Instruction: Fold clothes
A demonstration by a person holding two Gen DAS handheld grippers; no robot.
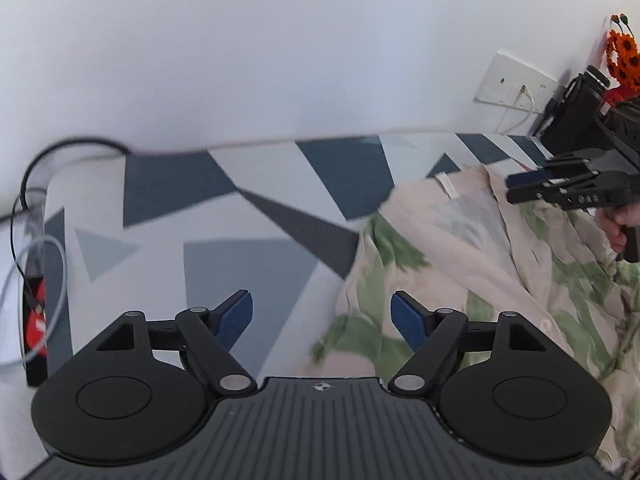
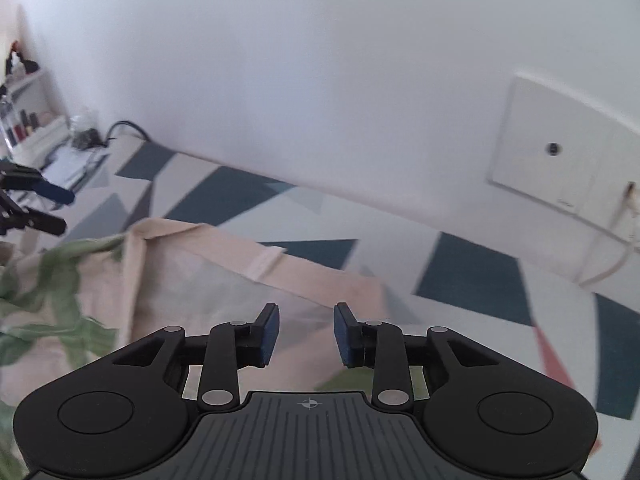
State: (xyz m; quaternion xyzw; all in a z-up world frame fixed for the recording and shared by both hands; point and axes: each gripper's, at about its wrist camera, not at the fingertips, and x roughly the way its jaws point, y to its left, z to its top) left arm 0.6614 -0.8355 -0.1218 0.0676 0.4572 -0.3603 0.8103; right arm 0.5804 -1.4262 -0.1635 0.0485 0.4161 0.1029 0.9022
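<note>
A beige shirt (image 1: 460, 248) with green leaf print lies crumpled on a cover (image 1: 248, 216) patterned with blue, grey and white triangles. In the left wrist view my left gripper (image 1: 322, 312) hovers open over the shirt's left edge, nothing between its blue pads. My right gripper (image 1: 520, 186) shows at the right edge, held by a hand (image 1: 616, 220) above the shirt. In the right wrist view my right gripper (image 2: 306, 320) stands open with a narrower gap over the shirt (image 2: 180, 280) near its collar, empty. The left gripper (image 2: 52, 208) shows at the far left.
A white wall runs along the cover's far edge, with a socket plate (image 1: 512, 80) (image 2: 560, 152) and a white cable. Black items and orange flowers (image 1: 624, 52) stand at the right. A black cable (image 1: 60, 152) loops at the left; a shelf (image 2: 32, 120) stands beyond.
</note>
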